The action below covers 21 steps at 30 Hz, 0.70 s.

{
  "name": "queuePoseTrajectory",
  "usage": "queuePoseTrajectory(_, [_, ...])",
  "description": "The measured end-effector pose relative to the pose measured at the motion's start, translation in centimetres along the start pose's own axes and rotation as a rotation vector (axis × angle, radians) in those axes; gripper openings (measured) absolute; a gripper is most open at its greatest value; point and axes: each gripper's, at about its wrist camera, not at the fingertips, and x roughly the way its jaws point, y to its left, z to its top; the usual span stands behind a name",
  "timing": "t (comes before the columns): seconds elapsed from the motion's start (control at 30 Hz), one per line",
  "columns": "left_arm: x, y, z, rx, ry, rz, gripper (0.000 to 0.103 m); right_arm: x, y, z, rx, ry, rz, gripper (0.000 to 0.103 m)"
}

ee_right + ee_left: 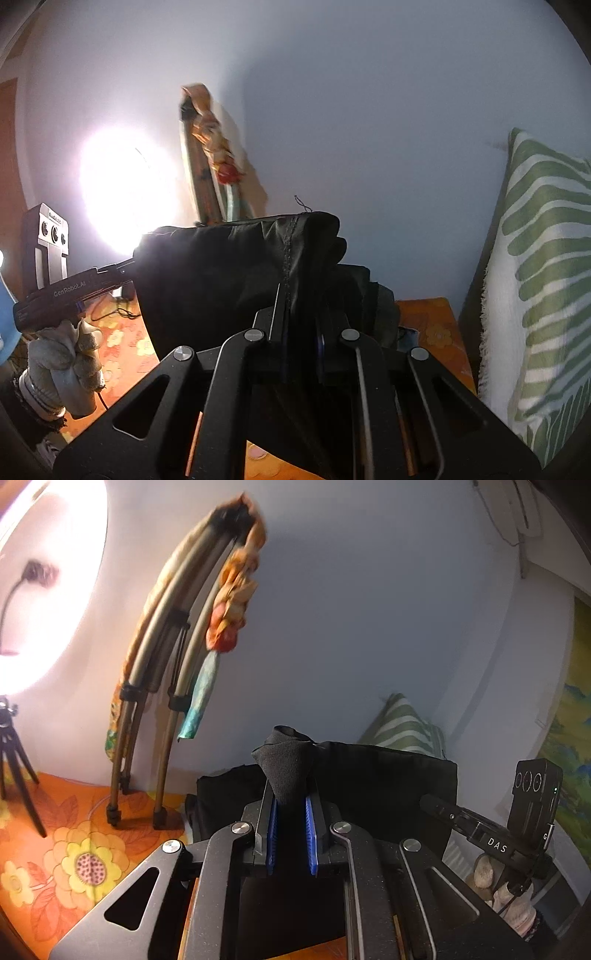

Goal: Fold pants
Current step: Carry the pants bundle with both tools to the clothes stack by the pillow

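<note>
The black pants (369, 775) hang stretched between my two grippers, lifted above the orange floral bedsheet (74, 856). My left gripper (291, 794) is shut on a bunched corner of the pants that sticks up between its blue pads (273, 830). My right gripper (301, 291) is shut on the other top edge of the pants (221, 273), along a seam, and cloth hides its fingertips. The right gripper also shows in the left wrist view (428, 803), and the left gripper shows in the right wrist view (125, 267), held by a gloved hand (66, 362).
A folded tripod draped with patterned cloth (192, 635) leans on the wall at the back left. A ring light (40, 590) on a small stand glares at the left. A green striped pillow (535, 277) stands at the right against the wall.
</note>
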Motion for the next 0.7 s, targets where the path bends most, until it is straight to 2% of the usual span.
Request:
queuePoseTrajectory(0.2, [6.4, 2.9, -1.0, 0.001, 0.053, 0.052, 0.011, 6.5, -3.2, -0.3, -0.027, 0.075, -0.029, 0.011])
queuePoseTrajectory(0.37, [10.7, 4.6, -1.1, 0.014, 0.053, 0.110, 0.011, 11.3, -5.6, -1.0, -0.050, 0.118, -0.057, 0.011])
queuePoseTrajectory(0.57, [14.5, 3.7, -1.8, 0.155, 0.040, 0.210, 0.011, 15.5, -7.6, -1.7, -0.040, 0.156, -0.079, 0.011])
queuePoseTrajectory(0.7, [15.9, 3.4, -2.3, 0.175, 0.056, 0.248, 0.014, 17.8, -9.3, -1.9, 0.006, 0.198, -0.093, 0.012])
